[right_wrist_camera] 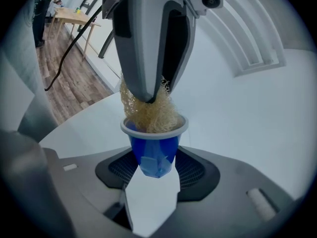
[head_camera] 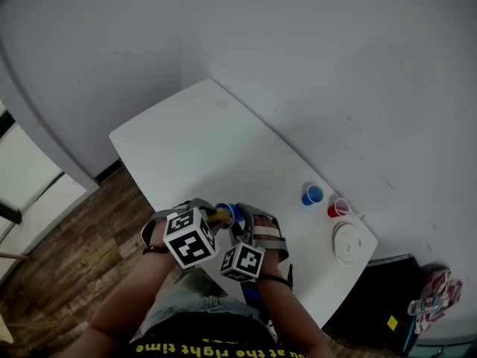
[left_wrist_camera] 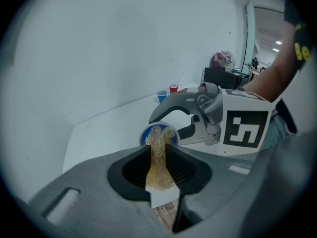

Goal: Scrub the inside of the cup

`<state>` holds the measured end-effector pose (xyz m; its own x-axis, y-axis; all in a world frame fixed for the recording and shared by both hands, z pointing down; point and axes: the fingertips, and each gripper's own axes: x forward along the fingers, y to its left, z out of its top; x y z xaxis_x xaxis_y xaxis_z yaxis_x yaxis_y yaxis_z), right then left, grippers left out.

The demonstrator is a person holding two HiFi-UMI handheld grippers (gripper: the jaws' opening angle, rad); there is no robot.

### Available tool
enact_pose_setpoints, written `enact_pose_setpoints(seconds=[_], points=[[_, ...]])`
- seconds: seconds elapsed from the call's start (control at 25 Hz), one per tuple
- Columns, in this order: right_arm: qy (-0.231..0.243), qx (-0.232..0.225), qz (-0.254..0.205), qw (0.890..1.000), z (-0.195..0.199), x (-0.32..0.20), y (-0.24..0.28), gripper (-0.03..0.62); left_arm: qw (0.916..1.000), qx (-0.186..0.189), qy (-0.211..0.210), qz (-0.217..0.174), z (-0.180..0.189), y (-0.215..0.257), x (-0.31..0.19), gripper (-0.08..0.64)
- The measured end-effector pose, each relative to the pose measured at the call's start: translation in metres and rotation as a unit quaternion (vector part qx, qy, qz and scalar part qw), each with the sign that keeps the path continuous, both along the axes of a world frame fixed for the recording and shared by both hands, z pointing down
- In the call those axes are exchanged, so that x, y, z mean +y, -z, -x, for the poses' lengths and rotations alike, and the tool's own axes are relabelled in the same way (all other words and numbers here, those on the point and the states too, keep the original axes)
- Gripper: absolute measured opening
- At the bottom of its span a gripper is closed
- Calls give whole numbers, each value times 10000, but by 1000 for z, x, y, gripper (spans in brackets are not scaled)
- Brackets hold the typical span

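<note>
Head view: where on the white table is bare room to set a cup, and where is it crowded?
Bare: the far-left stretch of table, from its far corner to the held blue cup, and the strip between that cup and the second blue cup. Crowded: the right end, where that second cup, a red cup and a white disc cluster.

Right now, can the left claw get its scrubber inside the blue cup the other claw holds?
Likely yes: the right claw grips the blue cup by its base, mouth uncovered, and the yellow scrubber in the left claw sits in that mouth, nothing between them.
</note>
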<state>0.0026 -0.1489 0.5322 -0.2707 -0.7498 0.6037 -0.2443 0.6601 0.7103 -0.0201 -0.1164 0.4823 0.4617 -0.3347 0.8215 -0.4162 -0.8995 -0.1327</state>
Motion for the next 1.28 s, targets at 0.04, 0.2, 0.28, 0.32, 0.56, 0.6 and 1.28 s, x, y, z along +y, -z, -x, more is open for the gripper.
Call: enact_pose_setpoints(seconds=[0.04, 0.2, 0.28, 0.32, 0.56, 0.6, 1.28], points=[[10, 12, -8, 10000, 1, 0, 1, 242, 10000, -9, 19, -23, 0, 1, -2, 97], [-13, 24, -34, 10000, 0, 2, 5, 242, 9998, -141, 81, -89, 3, 1, -7, 97], [-4, 37, -67, 10000, 0, 2, 6, 242, 9997, -183, 112, -89, 4, 0, -10, 97], [1, 42, -84, 10000, 0, 2, 7, 242, 9997, -202, 121, -77, 5, -1, -10, 97], [47, 74, -95, 9999, 3, 4, 9, 242, 9994, -329, 72, 76, 5, -9, -8, 97], [50, 81, -92, 9999, 3, 4, 9, 242, 9994, -332, 41, 99, 4, -9, -7, 97], [194, 70, -58, 9998, 11, 9, 10, 242, 9991, -417, -31, 71, -1, -6, -11, 97]])
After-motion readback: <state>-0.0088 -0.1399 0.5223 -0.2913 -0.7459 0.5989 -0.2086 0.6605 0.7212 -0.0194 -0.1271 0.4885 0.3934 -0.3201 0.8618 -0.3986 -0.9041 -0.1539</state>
